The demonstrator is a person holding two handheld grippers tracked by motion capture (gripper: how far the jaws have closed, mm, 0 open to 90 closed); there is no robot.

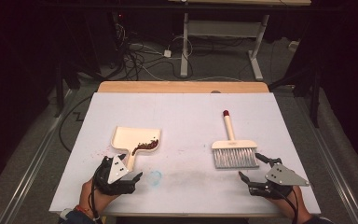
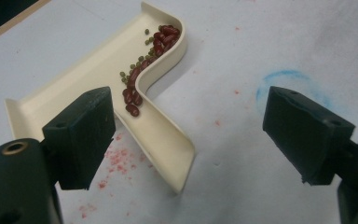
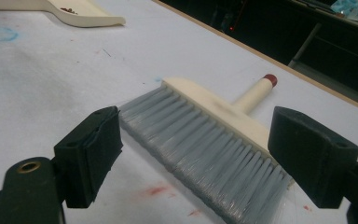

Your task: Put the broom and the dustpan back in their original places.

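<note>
Table: far half bare, open passage across it. Middle strip between dustpan and brush also bare apart from a blue ring mark; the two are well apart.

Left gripper: jaws wide, dustpan handle lying just ahead between them, nearer the left jaw. Beans sit along the pan's inner wall. Open sheet on the right-jaw side.

Right gripper: jaws wide, brush bristles directly ahead, spanning the gap. Brush handle points away to the far edge. Bare sheet on the left-jaw side.
</note>
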